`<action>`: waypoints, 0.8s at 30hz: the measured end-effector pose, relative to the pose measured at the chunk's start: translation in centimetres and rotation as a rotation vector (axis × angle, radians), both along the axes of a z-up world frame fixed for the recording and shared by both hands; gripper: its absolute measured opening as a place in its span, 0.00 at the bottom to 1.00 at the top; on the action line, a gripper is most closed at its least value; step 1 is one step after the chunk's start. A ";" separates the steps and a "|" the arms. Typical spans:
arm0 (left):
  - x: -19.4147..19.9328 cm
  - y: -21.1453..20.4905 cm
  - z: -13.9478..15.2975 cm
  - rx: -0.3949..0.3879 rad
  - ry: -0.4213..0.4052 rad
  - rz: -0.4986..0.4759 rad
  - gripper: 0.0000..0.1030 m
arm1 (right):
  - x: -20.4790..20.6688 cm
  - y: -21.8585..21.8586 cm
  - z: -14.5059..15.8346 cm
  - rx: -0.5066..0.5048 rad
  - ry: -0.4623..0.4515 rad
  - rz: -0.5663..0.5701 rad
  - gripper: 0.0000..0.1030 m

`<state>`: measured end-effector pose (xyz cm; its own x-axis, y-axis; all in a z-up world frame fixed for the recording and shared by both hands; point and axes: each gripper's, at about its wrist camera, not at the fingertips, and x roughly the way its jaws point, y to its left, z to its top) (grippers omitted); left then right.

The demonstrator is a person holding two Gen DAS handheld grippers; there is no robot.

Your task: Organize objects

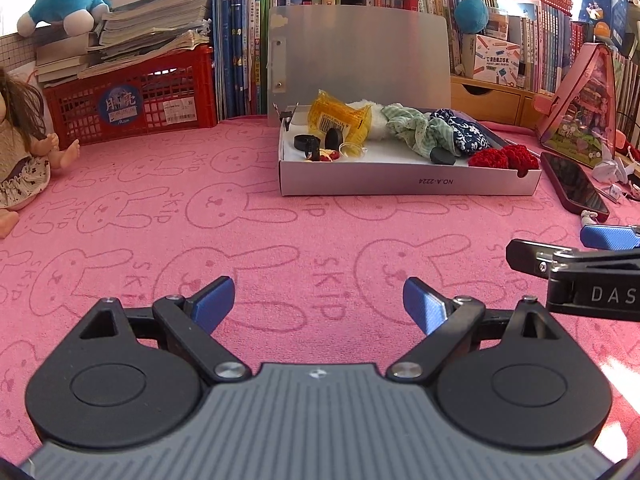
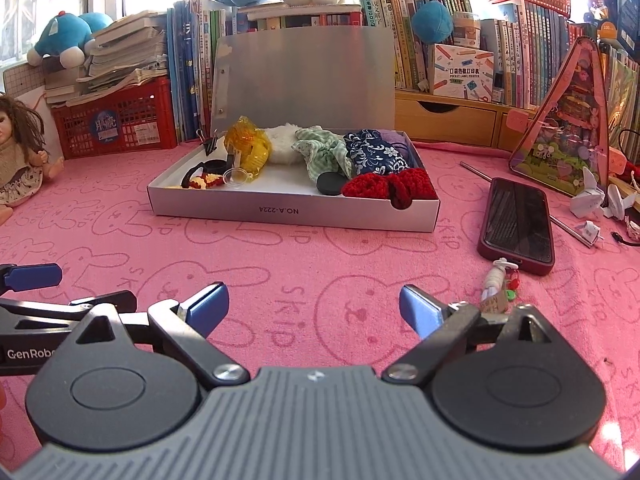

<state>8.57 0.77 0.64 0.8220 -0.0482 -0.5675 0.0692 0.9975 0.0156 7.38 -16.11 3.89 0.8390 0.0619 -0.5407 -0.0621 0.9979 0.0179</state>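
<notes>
Open box (image 2: pixel 296 210) w/ small items, mid-bench on pink bunny cloth (image 2: pixel 280 280); both grippers empty in front of it.

Lid (image 2: pixel 304 76) stands up at the back. Inside, approx: 1 yellow bag (image 2: pixel 246 148), 4 fabric scrunchies (white, green, blue, red), 1 black disc (image 2: pixel 331 183), 1 binder clip (image 2: pixel 210 142). Outside: 1 phone (image 2: pixel 518 222), right of box. Left gripper (image 1: pixel 319 300) jaws wide apart, right gripper (image 2: pixel 314 304) same, nothing between. To do well, I think: take one loose item at a time, come in low, close only when the pads sit on both sides.
</notes>
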 end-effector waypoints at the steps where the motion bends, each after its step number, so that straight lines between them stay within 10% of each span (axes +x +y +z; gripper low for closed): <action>1: 0.0 0.0 -0.1 0.010 -0.004 0.000 0.91 | -0.1 0.1 -0.2 -0.007 0.000 0.002 0.95; 24: 0.6 0.6 -1.6 -0.011 0.039 0.058 1.00 | 0.7 0.5 -2.4 0.000 0.082 -0.004 1.00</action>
<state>9.20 1.41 -1.00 0.8008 -0.0074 -0.5989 0.0113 0.9999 0.0026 8.11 -15.62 1.53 0.7924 0.0586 -0.6072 -0.0561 0.9982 0.0230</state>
